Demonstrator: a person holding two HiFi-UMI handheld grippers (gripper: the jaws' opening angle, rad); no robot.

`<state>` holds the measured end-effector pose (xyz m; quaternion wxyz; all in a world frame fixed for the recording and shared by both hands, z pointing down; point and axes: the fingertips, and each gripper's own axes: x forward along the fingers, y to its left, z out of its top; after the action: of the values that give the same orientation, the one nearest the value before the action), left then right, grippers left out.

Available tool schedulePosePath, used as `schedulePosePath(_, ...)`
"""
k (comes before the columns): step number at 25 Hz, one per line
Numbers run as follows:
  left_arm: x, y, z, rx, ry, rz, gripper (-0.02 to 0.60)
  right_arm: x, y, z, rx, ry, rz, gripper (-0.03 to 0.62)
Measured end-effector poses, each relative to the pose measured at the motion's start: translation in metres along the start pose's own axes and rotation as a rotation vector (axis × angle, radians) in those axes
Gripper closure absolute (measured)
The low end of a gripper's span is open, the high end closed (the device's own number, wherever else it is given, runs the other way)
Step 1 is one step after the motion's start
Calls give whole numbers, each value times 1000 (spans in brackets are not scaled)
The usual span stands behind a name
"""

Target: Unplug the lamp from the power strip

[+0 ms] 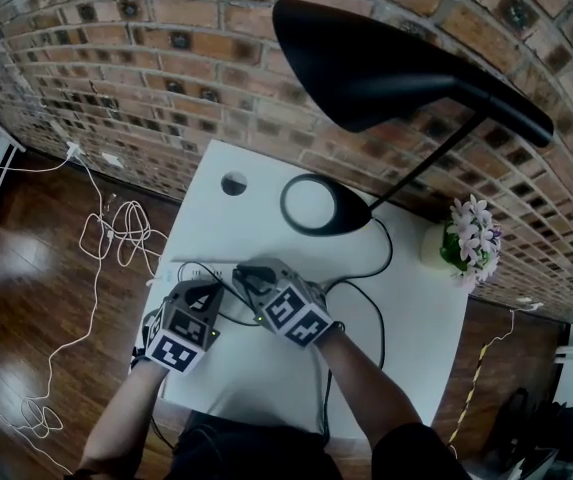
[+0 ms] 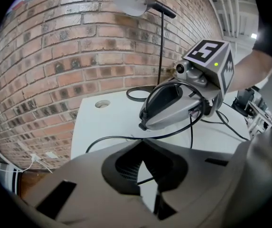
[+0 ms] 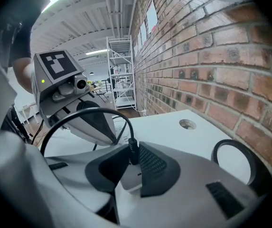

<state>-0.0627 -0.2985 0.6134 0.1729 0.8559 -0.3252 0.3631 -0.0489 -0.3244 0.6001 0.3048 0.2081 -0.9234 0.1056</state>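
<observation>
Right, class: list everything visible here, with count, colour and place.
table: one, white, against wall
wall: one, red-brown brick, behind table
lamp: one, black, back of table
lamp cord: one, black, looped across table
plug: one, white, between right jaws
flowering plant: one, pink-white, table's right edge
cables: several, white, on floor, left
left gripper: one, grey, jaws apart over cord
right gripper: one, grey, jaws closed on plug
</observation>
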Motion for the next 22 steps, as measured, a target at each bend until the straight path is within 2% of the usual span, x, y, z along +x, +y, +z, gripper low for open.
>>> schedulePosePath(8, 0, 1, -1, 0, 23, -15, 575, 0, -4, 2, 105, -23, 8, 530)
schedulePosePath(20, 1, 2, 2, -10, 10, -5, 574, -6, -12, -3, 278, -120, -64, 530)
schedulePosePath(22, 1, 2, 0, -10, 20, -4, 572, -6, -11, -4, 266, -114, -66, 528)
